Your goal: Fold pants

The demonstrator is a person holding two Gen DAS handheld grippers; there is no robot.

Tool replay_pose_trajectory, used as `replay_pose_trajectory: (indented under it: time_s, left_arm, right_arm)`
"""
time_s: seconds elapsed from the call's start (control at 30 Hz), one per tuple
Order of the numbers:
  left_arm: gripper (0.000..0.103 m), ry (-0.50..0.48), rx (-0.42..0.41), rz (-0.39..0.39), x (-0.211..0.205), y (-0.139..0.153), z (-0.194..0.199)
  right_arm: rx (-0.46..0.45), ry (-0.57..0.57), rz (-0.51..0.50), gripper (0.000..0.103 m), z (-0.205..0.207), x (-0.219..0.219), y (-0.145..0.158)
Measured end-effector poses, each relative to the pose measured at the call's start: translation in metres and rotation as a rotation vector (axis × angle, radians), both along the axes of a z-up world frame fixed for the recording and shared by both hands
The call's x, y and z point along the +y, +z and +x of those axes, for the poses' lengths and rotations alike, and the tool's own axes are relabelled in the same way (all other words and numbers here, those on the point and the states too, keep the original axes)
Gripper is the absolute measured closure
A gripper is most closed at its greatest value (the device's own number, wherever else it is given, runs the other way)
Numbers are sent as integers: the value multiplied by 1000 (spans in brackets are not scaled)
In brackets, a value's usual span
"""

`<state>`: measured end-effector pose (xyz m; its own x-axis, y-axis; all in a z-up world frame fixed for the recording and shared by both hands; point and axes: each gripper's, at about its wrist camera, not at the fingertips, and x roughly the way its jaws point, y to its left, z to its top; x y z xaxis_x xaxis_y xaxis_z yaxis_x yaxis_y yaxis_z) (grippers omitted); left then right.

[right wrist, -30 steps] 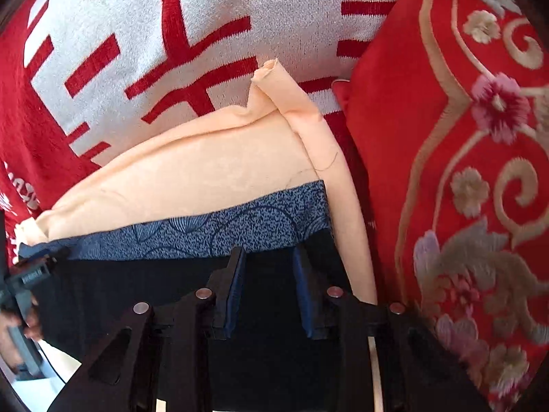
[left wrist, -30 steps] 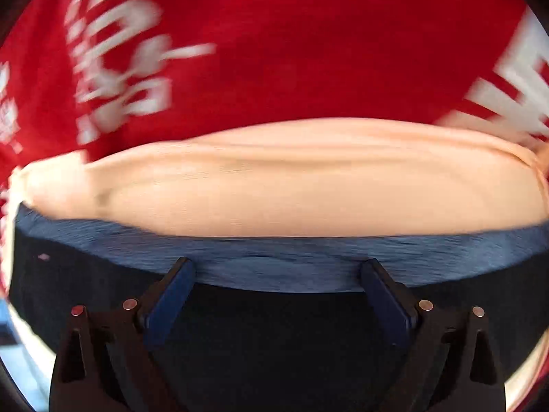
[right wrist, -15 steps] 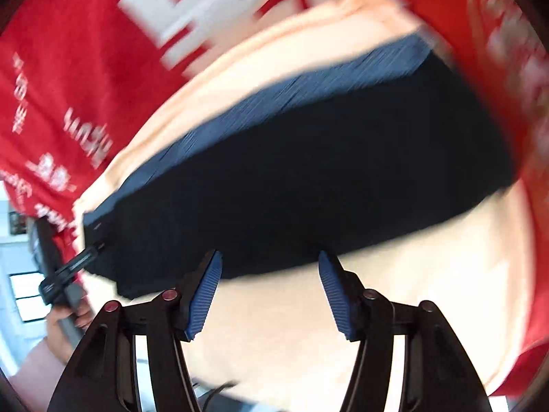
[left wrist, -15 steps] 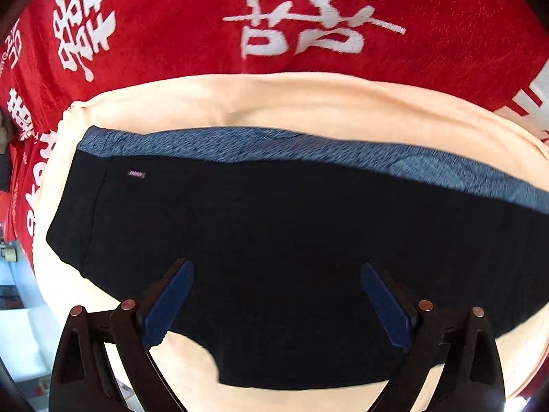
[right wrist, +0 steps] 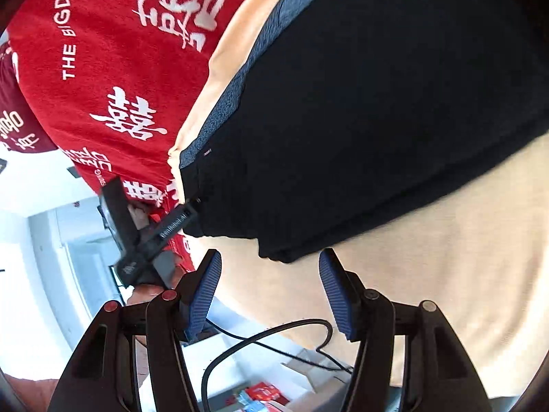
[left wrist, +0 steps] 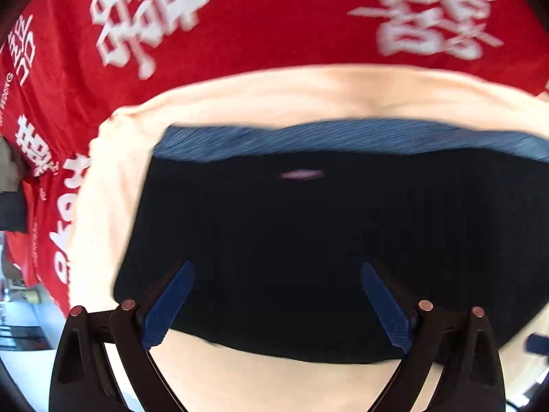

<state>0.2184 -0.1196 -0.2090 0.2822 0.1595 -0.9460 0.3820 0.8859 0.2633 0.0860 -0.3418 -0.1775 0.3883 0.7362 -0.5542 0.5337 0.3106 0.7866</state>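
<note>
The folded black pants (left wrist: 291, 233) with a blue patterned waistband (left wrist: 343, 135) lie flat on a peach cloth (left wrist: 274, 92). My left gripper (left wrist: 276, 304) is open and empty, above the pants' near edge. In the right wrist view the pants (right wrist: 360, 103) fill the upper right, waistband (right wrist: 233, 92) along their left side. My right gripper (right wrist: 269, 292) is open and empty, just off the pants' near corner, above the peach cloth (right wrist: 429, 257). The left gripper (right wrist: 154, 237) shows there at the pants' left corner.
A red blanket with white characters (left wrist: 240, 17) lies under the peach cloth and shows in the right wrist view (right wrist: 113, 68). A black cable (right wrist: 267, 336) runs below the right gripper. The bed's edge and a pale floor (right wrist: 41, 240) are at lower left.
Both grippers have let go of the pants and drawn back. The right gripper opened wider and swung left and down; the pants now lie folded on the peach cloth.
</note>
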Motion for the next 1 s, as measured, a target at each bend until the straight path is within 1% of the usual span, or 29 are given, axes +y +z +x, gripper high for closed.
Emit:
replay_pose_trajectory:
  time_s: [0.07, 0.13, 0.17, 0.27, 0.37, 0.4, 0.43, 0.47, 0.53, 0.6, 0.67, 0.73, 0.77, 0.83, 0.87, 0.9, 0.93, 0.97, 1.0]
  left_arm:
    - [4, 13, 16, 10, 26, -15, 10]
    - [0, 31, 45, -93, 44, -19, 16]
    - [0, 32, 57, -126, 50, -19, 19]
    - [0, -2, 49, -163, 55, -20, 20]
    - [0, -36, 39, -190, 59, -20, 19]
    - [0, -44, 41, -195, 61, -21, 19]
    - [0, -49, 50, -203, 67, -23, 24]
    - [0, -53, 60, -211, 69, -23, 26]
    - [0, -64, 77, -212, 73, -22, 28]
    - [0, -73, 89, -219, 78, -20, 25]
    - [0, -95, 87, -220, 79, -20, 22]
    - [0, -116, 68, -212, 79, -23, 20]
    - [0, -119, 61, -208, 81, -25, 23]
    - [0, -115, 56, -196, 80, -25, 23]
    - [0, -109, 63, -184, 79, -23, 23]
    - [0, -103, 70, -170, 78, -22, 23]
    - [0, -98, 76, -149, 75, -19, 23]
    - [0, -100, 74, -124, 70, -13, 20]
    - [0, -109, 68, -125, 56, -3, 13]
  right_arm:
    - [3, -25, 8, 40, 3, 8, -9]
    - [-5, -51, 33, 40, 2, 10, -14]
    - [-6, -55, 45, 40, -1, 4, -12]
    - [-9, -73, 77, 40, -5, 3, -14]
    - [-5, -103, 106, 40, 8, 5, -21]
    - [11, -98, 88, 46, 16, 6, -21]
    - [27, -75, 47, 80, 23, 6, -20]
    - [31, -53, 10, 94, 28, 6, -16]
    - [-25, -46, -25, 94, 27, 7, 4]
    - [-37, -37, -70, 94, 18, 10, 17]
    - [-10, -30, -96, 94, 11, 15, 15]
    - [44, 2, -141, 94, 7, 21, -3]
    - [54, 4, -142, 94, 7, 21, -9]
    - [48, -13, -117, 94, 4, 17, -9]
    - [50, -1, -119, 90, 2, 15, -8]
    - [67, 22, -127, 86, -1, 12, -2]
    - [74, 42, -141, 84, -5, 8, 5]
    - [72, 57, -175, 84, -10, 1, 14]
    - [60, 72, -248, 84, -16, -12, 29]
